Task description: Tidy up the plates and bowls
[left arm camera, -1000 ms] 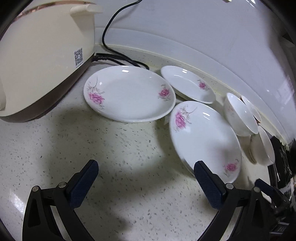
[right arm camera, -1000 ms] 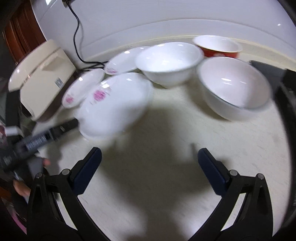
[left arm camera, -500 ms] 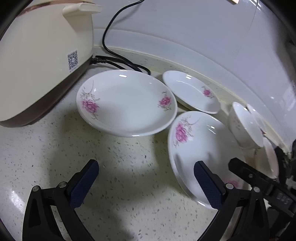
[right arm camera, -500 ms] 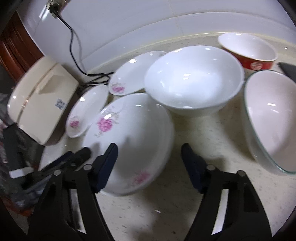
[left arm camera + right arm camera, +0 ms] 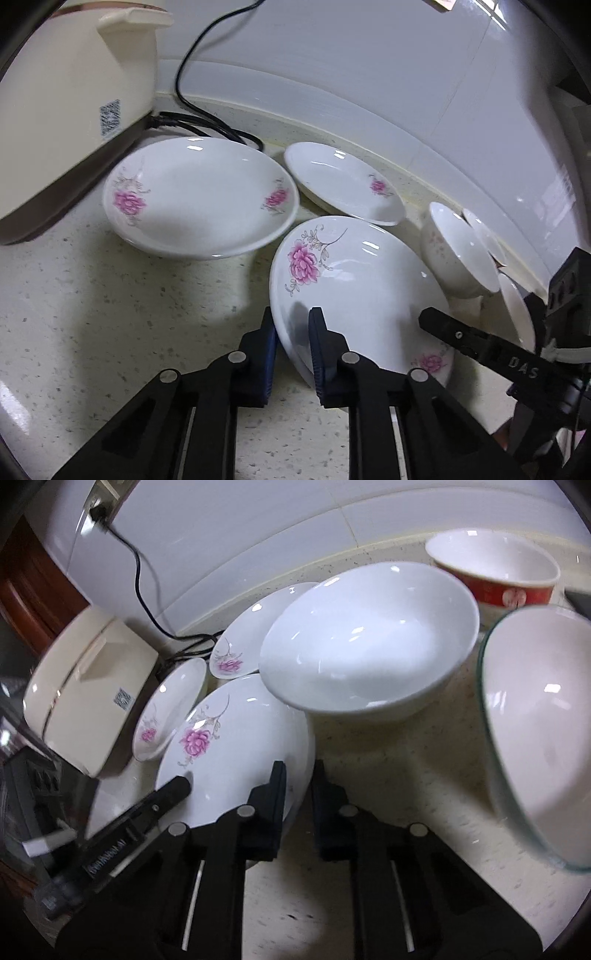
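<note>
The nearest flowered plate lies on the speckled bench, in front of the other dishes. Both tools are clamped on it: the left tool pinches its near-left rim, one pad under the edge and one on the inner face, and the right tool pinches the opposite rim in the same way. In the left wrist view the right tool shows as a black finger reaching over the plate's far side.

Behind it sit two more flowered plates: a large one beside a cream-coloured appliance, and a smaller one by the wall. A black cable runs from the appliance up the white tiled wall.

To the right of the held plate a white bowl overlaps its far edge. A red bowl stands behind it, and a glass-rimmed white bowl stands nearest to the right tool.
</note>
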### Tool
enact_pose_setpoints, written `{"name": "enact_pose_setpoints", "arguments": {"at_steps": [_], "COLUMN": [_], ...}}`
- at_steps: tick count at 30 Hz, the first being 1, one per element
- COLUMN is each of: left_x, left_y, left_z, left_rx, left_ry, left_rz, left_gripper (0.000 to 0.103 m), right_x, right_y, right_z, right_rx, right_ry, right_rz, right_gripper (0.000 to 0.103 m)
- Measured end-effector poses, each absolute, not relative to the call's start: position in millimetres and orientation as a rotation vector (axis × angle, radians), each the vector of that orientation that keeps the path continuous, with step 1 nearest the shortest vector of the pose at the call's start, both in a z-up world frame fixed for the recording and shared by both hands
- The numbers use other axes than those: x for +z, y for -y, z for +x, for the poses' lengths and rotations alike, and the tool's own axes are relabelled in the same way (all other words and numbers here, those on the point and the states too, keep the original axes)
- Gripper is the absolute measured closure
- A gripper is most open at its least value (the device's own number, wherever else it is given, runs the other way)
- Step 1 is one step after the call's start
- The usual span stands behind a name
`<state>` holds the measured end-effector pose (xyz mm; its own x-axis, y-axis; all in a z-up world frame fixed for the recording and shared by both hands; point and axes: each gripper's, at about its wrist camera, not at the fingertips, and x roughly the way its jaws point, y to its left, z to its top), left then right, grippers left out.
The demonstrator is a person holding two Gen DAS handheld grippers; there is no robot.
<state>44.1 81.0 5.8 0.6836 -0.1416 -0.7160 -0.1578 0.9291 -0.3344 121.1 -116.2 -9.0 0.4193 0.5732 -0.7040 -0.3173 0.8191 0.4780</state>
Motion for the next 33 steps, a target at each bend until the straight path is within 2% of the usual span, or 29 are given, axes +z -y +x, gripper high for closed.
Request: {"name": "enact_pose_setpoints", "arguments": {"at_steps": [6, 20, 33], "left_x": [10, 35, 37], "left_y": [-74, -71, -111], "left_z": [42, -4, -53], "left_rx": [-0.016, 0.046, 0.13], "left_ry": [-0.819, -0.668, -0.622], "left_rz": [-0.383, -0.34, -0.442], "left_gripper": [0.085, 0.085, 0.085], "right_x": [-8, 5, 13], "right_y": [122, 123, 87], "right_z": [115, 100, 79], "right_rx": [0.553, 0.654, 0.787], "right_ry": [-0.996, -0.953, -0.926], "right_rz": [0.274, 0.298, 0.244], "right_gripper": [0.086, 0.087, 0.086]}}
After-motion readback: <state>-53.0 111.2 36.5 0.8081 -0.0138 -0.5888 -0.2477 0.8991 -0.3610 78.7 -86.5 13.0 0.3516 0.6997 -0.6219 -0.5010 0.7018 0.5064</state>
